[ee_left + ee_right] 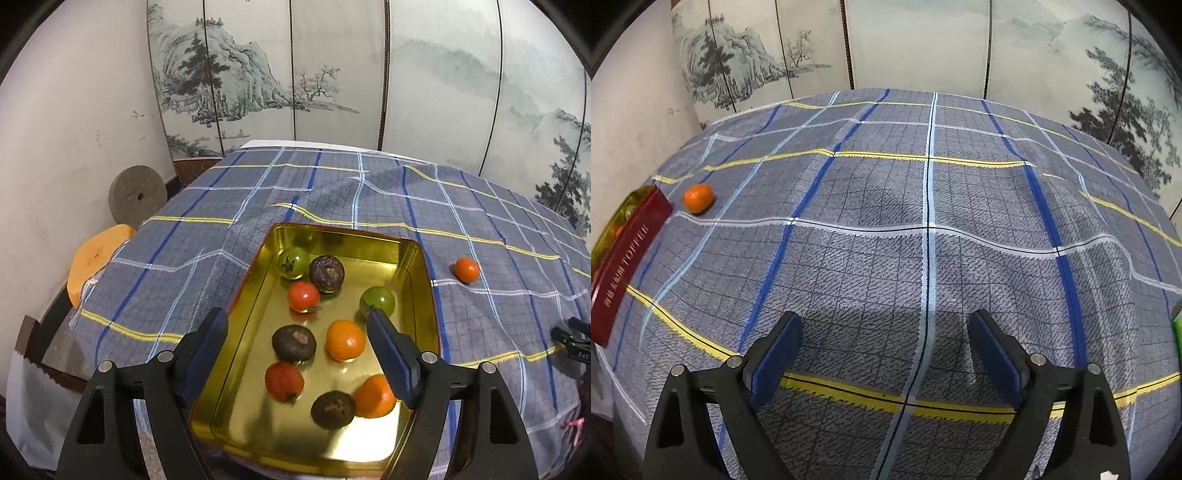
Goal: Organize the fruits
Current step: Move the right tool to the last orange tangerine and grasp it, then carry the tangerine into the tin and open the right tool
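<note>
Worktop: plaid cloth [923, 221], rumpled, before a painted screen [258, 74].
Tin [417, 280]: nine fruits inside.
Stray orange [698, 198]: just beside the tin.
My left tongs [297, 334]: apart, empty above the tin.
My right tongs [884, 341]: apart, empty.
Risk: orange rolls along folds if nudged.

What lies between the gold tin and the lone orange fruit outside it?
Only bare plaid tablecloth separates the gold tin from the lone orange fruit; the right wrist view shows the same.

left wrist: down onto tin [417, 258] | right wrist: cloth [886, 229] (shared: orange [698, 198])
</note>
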Action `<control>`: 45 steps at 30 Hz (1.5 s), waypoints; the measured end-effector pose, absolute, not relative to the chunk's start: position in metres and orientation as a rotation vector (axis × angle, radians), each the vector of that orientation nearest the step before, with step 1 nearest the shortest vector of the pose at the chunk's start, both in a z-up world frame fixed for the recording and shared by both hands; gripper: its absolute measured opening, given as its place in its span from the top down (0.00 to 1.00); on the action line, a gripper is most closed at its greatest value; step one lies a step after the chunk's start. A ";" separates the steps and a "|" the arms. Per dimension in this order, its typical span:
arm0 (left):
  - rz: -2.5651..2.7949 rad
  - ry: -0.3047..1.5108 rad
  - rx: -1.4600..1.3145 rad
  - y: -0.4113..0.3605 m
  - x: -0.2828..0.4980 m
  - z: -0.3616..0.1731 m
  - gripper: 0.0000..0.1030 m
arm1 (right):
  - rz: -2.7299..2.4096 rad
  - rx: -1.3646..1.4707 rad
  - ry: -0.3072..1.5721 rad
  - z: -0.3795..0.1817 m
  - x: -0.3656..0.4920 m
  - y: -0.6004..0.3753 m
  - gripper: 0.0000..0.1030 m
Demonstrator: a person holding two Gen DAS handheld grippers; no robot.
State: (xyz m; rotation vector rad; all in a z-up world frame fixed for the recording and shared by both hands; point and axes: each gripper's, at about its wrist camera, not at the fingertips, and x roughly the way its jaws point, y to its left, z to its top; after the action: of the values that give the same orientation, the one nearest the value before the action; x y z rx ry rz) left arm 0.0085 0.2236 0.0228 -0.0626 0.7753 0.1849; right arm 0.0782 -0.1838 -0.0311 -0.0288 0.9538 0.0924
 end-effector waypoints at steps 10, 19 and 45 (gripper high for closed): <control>0.171 0.715 -0.078 0.223 -0.045 0.028 0.24 | 0.330 -0.063 0.826 0.025 0.077 -0.112 0.22; 0.146 0.738 -0.134 0.225 -0.074 0.022 0.24 | 0.537 -0.214 0.846 0.011 0.126 -0.012 0.36; 0.173 0.760 -0.192 0.233 -0.079 0.019 0.24 | 0.636 -0.096 0.791 0.043 0.063 0.002 0.69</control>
State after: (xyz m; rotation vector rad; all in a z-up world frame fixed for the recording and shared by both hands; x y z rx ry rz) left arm -0.0794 0.2328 0.0186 -0.1918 0.7602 0.1733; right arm 0.0629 0.0017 0.0428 -0.0959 0.7906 0.6358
